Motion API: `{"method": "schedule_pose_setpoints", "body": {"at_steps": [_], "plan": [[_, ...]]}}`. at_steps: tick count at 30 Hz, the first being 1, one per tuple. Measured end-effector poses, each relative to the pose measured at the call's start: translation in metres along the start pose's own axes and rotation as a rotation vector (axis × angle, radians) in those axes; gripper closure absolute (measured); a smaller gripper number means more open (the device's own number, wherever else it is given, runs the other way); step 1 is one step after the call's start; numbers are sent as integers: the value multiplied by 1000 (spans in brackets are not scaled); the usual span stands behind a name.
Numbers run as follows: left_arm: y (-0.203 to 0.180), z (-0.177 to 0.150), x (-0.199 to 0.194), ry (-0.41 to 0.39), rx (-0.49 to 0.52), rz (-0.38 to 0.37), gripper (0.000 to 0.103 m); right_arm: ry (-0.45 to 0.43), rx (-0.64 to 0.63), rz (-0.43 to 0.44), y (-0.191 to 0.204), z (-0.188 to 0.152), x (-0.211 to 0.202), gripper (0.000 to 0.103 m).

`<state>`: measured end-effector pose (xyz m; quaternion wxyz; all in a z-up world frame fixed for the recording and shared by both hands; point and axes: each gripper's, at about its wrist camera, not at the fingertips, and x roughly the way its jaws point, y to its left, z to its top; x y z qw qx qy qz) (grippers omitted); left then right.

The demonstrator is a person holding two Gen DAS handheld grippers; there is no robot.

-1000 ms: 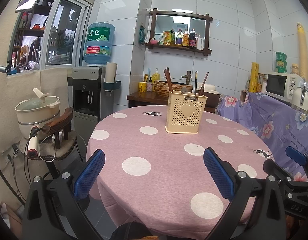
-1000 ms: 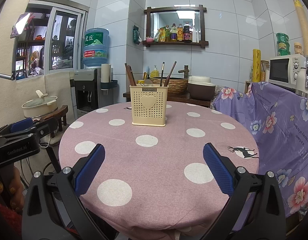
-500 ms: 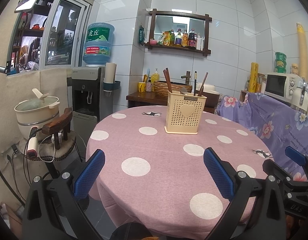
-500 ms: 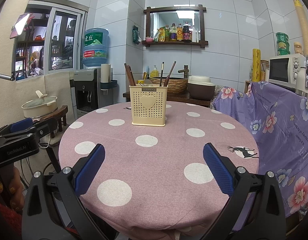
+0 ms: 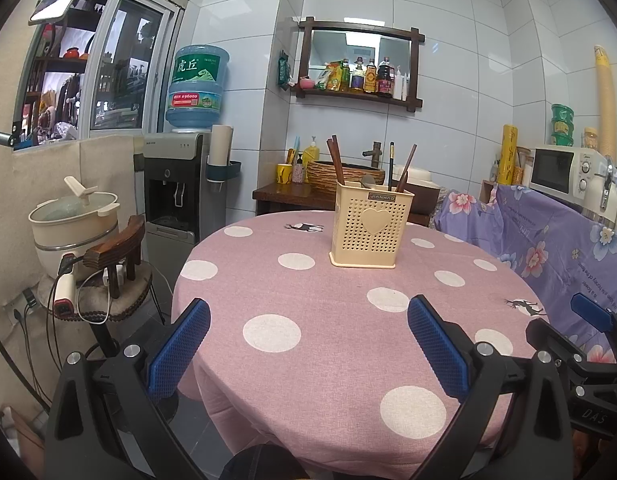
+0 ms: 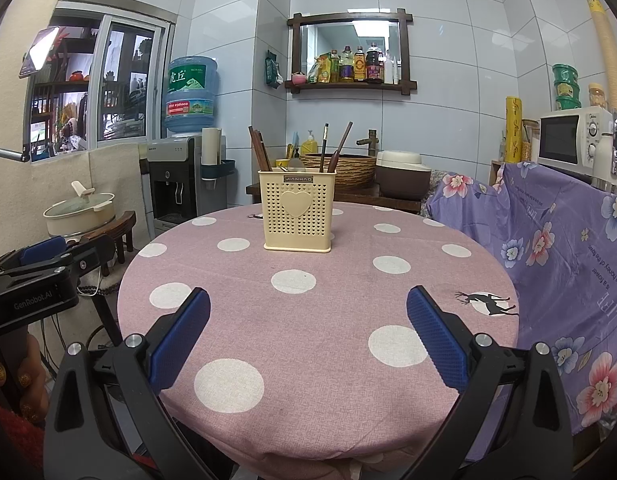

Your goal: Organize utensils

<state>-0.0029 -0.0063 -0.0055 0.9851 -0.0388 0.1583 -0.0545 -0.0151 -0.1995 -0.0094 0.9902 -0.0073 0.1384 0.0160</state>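
Cream perforated utensil holder (image 6: 297, 215) is standing mid-frame on one polka-dot table (image 6: 328, 320) — left gripper (image 5: 308, 350) and right gripper (image 6: 308, 338) are both gaping wide, holding nothing.

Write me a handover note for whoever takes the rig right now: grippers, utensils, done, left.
Left gripper: open, empty, hovering at the near table edge.
Right gripper: open, empty, same height, to its right.
Holder: upright on the pink table, out of reach of both grippers.
Chopsticks and other utensils stand in the holder; a spoon barely clears the rim.
Done: no loose utensils in view on the table.
Left: unclear; check what sorting within the holder is still wanted.
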Motion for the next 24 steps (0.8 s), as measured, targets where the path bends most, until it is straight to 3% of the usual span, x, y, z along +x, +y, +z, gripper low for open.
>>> {"method": "schedule_pose_setpoints", "body": {"at_steps": [24], "plan": [[0,2,0,-2,-2,8,5,4,1,0,0,-1,0,6]]}}
